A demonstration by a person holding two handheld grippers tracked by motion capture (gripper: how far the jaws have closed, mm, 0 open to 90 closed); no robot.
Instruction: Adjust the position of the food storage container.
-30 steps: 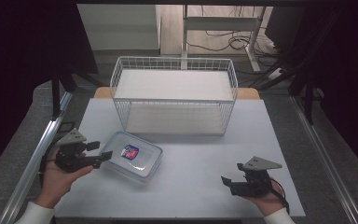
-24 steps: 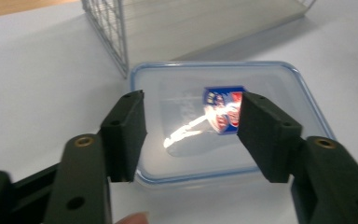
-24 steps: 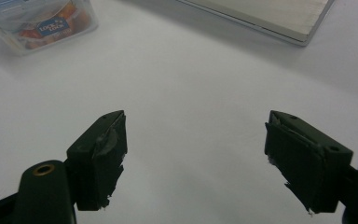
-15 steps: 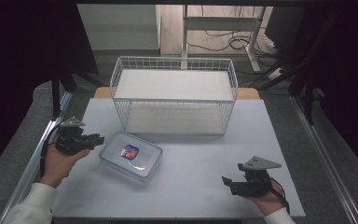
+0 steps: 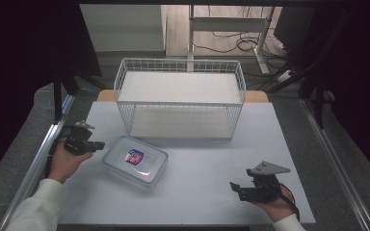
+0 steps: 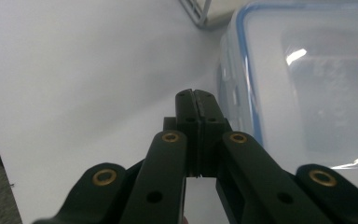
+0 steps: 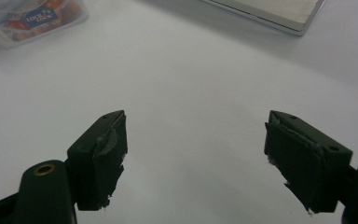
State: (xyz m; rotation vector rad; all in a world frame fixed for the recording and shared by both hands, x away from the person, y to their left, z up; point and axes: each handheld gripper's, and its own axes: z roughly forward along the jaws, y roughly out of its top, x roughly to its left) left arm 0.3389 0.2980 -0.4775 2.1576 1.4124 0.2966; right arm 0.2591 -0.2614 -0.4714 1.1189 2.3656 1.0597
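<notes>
Two handheld grippers work a white table (image 5: pixel 197 192) where a clear plastic container (image 5: pixel 136 160) with a blue-rimmed lid lies flat, just in front of a white wire basket (image 5: pixel 180 98). The left gripper (image 5: pixel 98 145), its jaws having just closed together on nothing, sits just beside the container's left edge. The right gripper (image 5: pixel 236 188) rests well apart near the table's front, jaws spread wide and empty.

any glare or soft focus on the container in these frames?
Left gripper view: a bright glare streak on the clear plastic lidded container; the shut black left gripper is soft at the bottom edge. Right gripper view: container corner slightly blurred. High view: dark surround, white table evenly lit.
</notes>
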